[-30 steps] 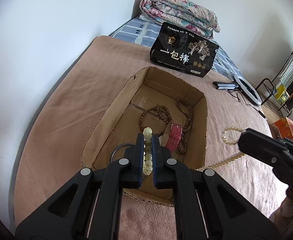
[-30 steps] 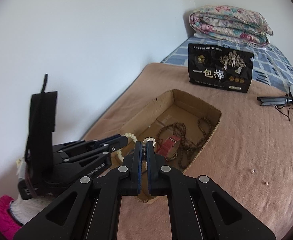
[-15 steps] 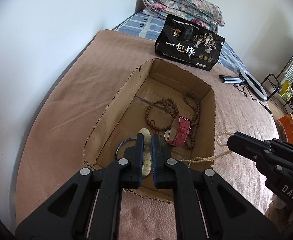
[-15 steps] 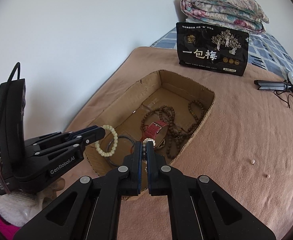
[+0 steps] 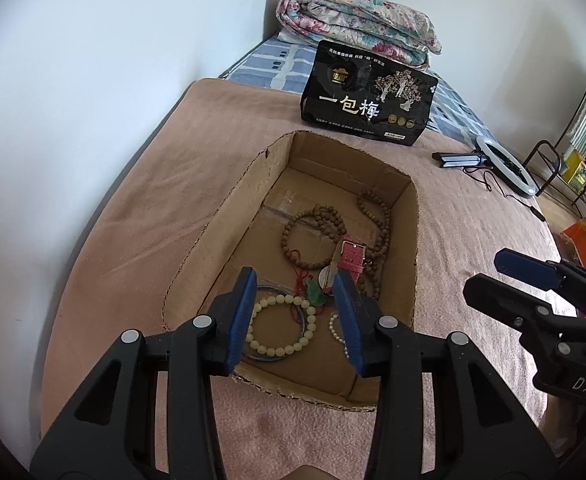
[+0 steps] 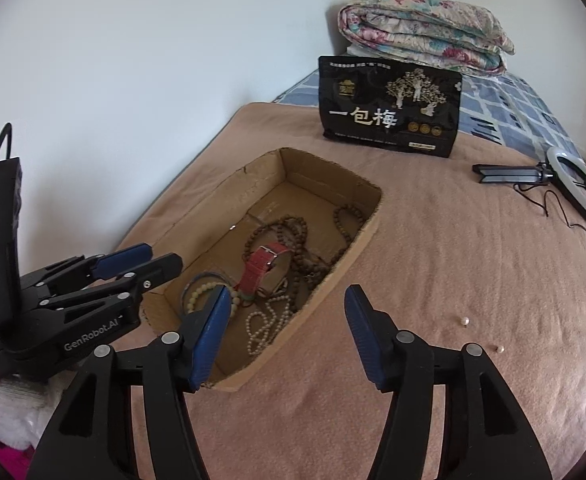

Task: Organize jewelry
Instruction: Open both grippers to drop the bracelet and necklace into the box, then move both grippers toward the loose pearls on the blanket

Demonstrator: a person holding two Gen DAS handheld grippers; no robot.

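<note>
Left gripper (image 5: 297, 280), black with blue pads, hangs over the near end of the shallow brown cardboard box (image 5: 229, 216); its jaws are opening and nothing sits between them. Below it, on the box floor, a cream-white bead bracelet (image 5: 281, 328) lies flat as a closed ring, overlapping a thin blue bangle (image 5: 305, 322). Just right of these lie a small green pendant on a red cord (image 5: 315, 292) and a heap of small white pearl beads (image 6: 267, 326). Further in, a pink leather watch strap with a metal buckle (image 5: 351, 258) rests on dark brown wooden bead strings (image 5: 313, 236), which spread toward the far right corner.

Right gripper (image 6: 287, 302), of the same build, stands over the near right edge of the box; its jaws are opening wide and hold nothing. Two loose pale beads (image 6: 465, 321) lie on the pink-brown blanket (image 6: 453, 264) to the right. Beyond the box, a black printed pouch (image 6: 389, 112) stands upright before a folded floral quilt (image 6: 425, 36). A white ring light (image 6: 581, 188) lies far right.
</note>
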